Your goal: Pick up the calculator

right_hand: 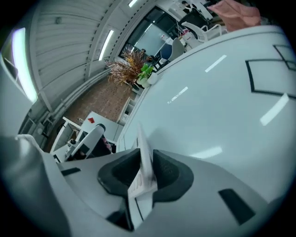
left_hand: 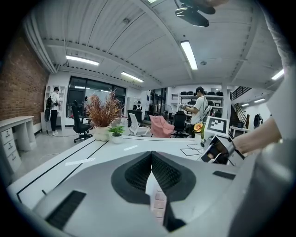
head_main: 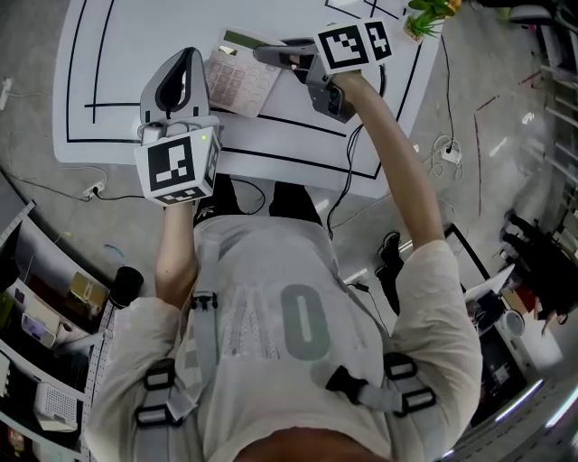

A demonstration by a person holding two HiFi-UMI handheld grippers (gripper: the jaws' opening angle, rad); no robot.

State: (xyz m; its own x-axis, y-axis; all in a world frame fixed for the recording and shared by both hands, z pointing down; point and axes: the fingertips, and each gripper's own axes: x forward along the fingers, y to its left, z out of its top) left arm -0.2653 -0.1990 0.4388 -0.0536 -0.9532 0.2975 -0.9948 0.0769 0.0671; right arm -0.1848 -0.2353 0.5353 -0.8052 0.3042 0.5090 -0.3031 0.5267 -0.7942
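Observation:
The calculator point(head_main: 239, 79), pale with pinkish keys and a green display, lies face-up over the white table point(head_main: 126, 63). My right gripper point(head_main: 269, 54) reaches in from the right and is shut on the calculator's far right edge. In the right gripper view the calculator point(right_hand: 143, 173) stands edge-on between the two dark pads of that gripper point(right_hand: 145, 155). My left gripper point(head_main: 191, 54) hovers by the calculator's left edge with its tips together. In the left gripper view its tips point(left_hand: 151, 153) meet, and a strip of keys point(left_hand: 157, 203) shows through the gap behind them.
Black lines mark the table top. A small potted plant point(head_main: 429, 13) stands at its far right corner, and more plants point(left_hand: 104, 115) at the far end. Cables point(head_main: 343, 194) hang off the near edge. Chairs, desks and people fill the room beyond.

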